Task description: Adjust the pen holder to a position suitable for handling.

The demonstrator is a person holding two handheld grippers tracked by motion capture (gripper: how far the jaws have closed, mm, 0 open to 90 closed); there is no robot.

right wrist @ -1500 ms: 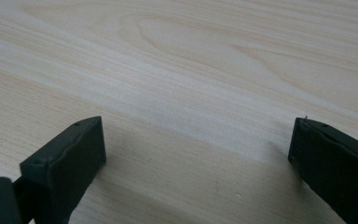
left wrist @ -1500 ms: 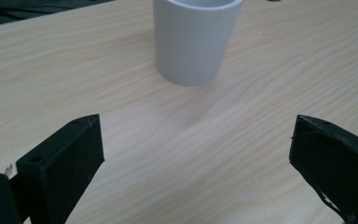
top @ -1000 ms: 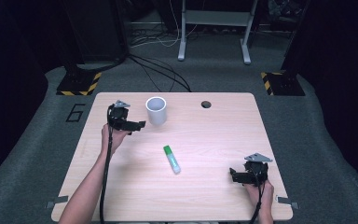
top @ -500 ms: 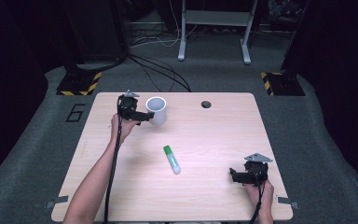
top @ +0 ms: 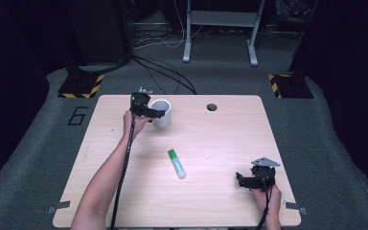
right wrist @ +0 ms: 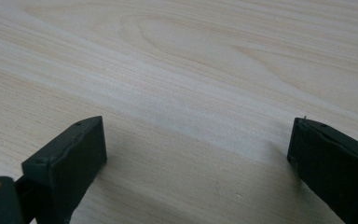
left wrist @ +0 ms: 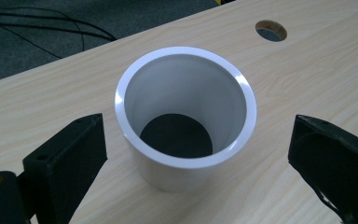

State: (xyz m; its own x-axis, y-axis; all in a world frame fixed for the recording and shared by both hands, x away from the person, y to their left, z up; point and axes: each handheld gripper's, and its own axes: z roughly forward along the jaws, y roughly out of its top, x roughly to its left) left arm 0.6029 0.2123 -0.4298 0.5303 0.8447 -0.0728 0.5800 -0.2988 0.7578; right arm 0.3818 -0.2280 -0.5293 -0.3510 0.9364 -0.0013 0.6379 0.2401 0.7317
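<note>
High view: I have the left gripper (top: 159,114) at the upper left of the frame, pushed up against the white cup (top: 162,113) that stands upright near the table's (top: 220,139) far edge. The approach is from the side, so that the jaws can straddle the wall rather than reach into the mouth. The right gripper (top: 239,180) sits low at the lower right, parked well apart from the cup and from the glue stick (top: 176,163), which lies flat near the middle. I judge it is kept there to stay out of the way until needed.

Left gripper view: the cup (left wrist: 185,116) fills the centre of the frame, open end up, with the left gripper (left wrist: 196,154) spread wide and one jaw on each side of it, neither touching yet. The gap is ample, so closing should catch the wall squarely. A round hole (left wrist: 271,30) shows at the upper right.

Right gripper view: the right gripper (right wrist: 196,149) is wide too, holding nothing, jaws hovering close above bare wood.
</note>
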